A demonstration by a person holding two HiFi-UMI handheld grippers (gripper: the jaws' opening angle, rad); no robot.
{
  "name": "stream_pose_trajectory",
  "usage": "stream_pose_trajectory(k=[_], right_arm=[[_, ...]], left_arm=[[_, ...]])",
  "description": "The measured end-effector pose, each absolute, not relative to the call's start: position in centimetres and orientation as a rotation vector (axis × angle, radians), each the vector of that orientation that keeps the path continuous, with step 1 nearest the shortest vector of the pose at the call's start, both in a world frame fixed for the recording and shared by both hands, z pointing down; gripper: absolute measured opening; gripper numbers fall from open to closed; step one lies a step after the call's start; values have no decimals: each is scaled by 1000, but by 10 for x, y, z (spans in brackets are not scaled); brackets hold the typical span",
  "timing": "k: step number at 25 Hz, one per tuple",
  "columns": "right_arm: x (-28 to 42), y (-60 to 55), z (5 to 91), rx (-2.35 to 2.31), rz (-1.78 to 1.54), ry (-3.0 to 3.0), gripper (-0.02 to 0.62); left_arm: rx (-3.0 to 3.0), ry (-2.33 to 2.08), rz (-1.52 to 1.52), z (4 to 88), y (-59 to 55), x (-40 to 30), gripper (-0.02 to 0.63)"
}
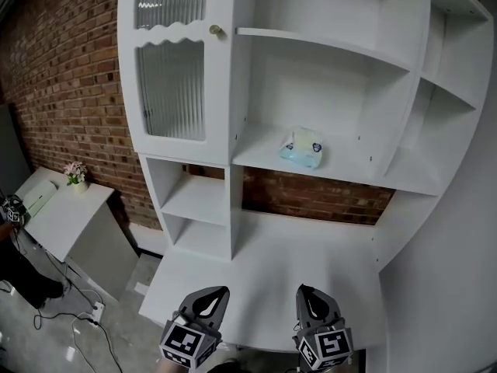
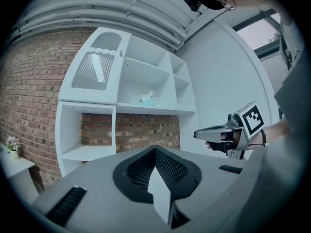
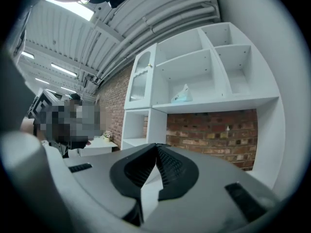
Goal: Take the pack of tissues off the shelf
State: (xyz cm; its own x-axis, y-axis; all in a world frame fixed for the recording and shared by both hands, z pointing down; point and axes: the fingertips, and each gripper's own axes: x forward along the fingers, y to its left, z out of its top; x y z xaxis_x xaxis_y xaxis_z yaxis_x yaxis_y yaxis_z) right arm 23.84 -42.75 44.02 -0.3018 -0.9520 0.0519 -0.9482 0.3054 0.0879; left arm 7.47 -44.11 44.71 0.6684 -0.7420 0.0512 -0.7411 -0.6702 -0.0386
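A pale blue pack of tissues (image 1: pixel 302 148) lies on the middle shelf of a white shelving unit (image 1: pixel 326 169), well above and beyond both grippers. It shows small in the left gripper view (image 2: pixel 147 100) and in the right gripper view (image 3: pixel 182 96). My left gripper (image 1: pixel 211 300) and right gripper (image 1: pixel 310 301) hang low over the white desk surface (image 1: pixel 264 278), side by side, both shut and empty. In their own views the left gripper (image 2: pixel 155 150) and the right gripper (image 3: pixel 156 147) have their jaws closed together at the tips. The right gripper (image 2: pixel 206 134) also appears at the right of the left gripper view.
A cabinet door with ribbed glass (image 1: pixel 171 88) and a brass knob (image 1: pixel 214 30) closes the unit's upper left. Open cubbies (image 1: pixel 198 200) sit below it. A brick wall (image 1: pixel 70 92) runs behind. A small white table (image 1: pixel 62 212) with a flower pot (image 1: pixel 75 174) stands at the left, cables on the floor.
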Motion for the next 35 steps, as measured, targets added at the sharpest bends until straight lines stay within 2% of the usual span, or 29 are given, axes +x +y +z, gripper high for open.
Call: stream_pose_trajectory(k=[11, 19, 24, 35], right_arm=[[276, -505, 374, 1885, -232, -2417, 8], [284, -567, 301, 1933, -515, -2308, 8], [289, -606, 267, 1952, -533, -2291, 149], [288, -666, 250, 1937, -368, -2297, 152]], left_arm=[[-2840, 1131, -18, 405, -529, 120, 15], [-2806, 1089, 0, 384, -561, 125, 15], [-2807, 1103, 4, 382, -574, 121, 15], [-2814, 1165, 0, 390, -588, 105, 15]])
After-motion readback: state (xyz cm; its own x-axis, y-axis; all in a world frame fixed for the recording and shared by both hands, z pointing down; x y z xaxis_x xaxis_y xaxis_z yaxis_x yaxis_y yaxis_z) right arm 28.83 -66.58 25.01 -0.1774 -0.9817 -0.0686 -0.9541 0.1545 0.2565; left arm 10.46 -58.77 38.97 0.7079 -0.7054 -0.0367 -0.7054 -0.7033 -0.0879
